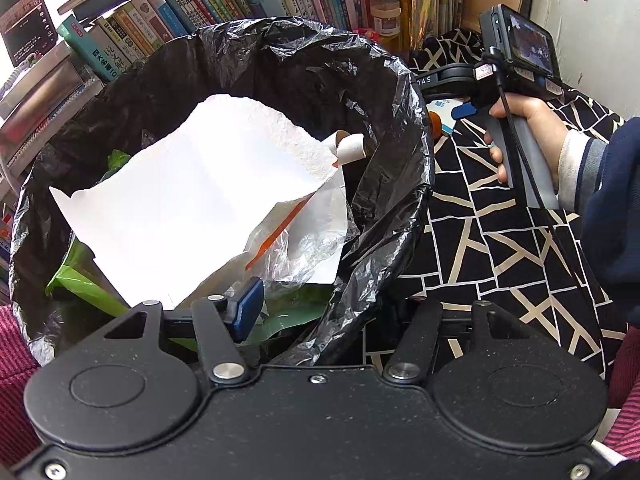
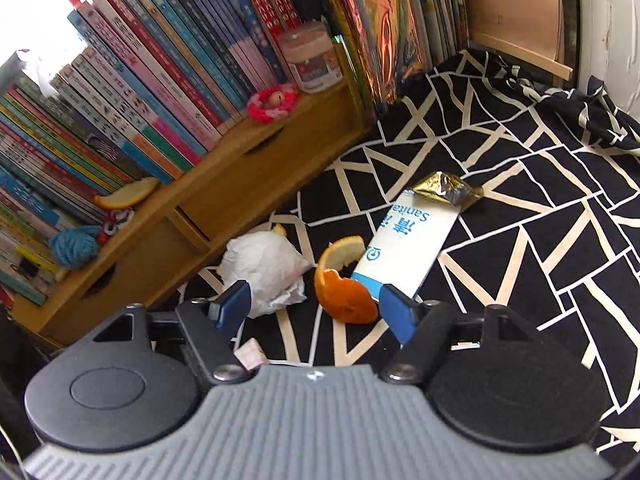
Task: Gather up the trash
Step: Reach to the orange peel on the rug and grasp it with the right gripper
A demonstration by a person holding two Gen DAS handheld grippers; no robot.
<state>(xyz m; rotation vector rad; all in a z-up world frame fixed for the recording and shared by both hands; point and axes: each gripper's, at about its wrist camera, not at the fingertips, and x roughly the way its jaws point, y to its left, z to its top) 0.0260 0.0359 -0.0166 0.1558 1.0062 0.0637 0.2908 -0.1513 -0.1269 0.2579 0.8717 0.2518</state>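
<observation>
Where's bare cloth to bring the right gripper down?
Bare patterned cloth lies right of the white packet, out to the wall. It is crowded between the crumpled tissue, orange peel and packet, beside the wooden shelf.

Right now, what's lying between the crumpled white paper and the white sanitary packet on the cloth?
An orange peel lies between the crumpled white paper and the white packet, touching the packet's near end; the right wrist view shows it.
</observation>
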